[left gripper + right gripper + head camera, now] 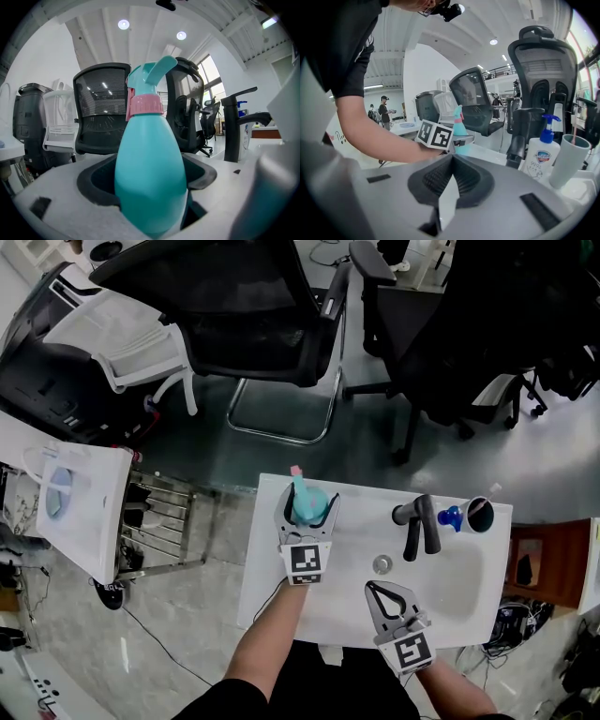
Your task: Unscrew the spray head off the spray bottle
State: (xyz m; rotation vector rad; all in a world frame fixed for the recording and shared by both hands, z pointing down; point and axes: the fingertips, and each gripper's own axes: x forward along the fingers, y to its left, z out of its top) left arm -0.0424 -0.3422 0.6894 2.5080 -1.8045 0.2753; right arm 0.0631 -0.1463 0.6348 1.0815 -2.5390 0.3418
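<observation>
A teal spray bottle (pixel 307 510) stands upright on the white counter (pixel 272 596), at its far left. In the left gripper view its body (pixel 150 164) carries a pink collar (pixel 146 106) and a teal spray head (pixel 151 75). My left gripper (pixel 309 496) is open, one jaw on each side of the bottle's body, with dark gaps showing beside it. My right gripper (pixel 373 587) hovers over the counter's near middle, shut with nothing in it. In the right gripper view its pads (pixel 451 164) meet, and the bottle (pixel 459 125) shows beyond the left arm.
A black faucet (pixel 418 525) stands at the back of the sink basin (pixel 459 592), which has a metal drain (pixel 382 564). A soap pump bottle (pixel 452 517) and a white cup (pixel 479 514) sit at the far right. Black office chairs (pixel 253 306) stand beyond the counter.
</observation>
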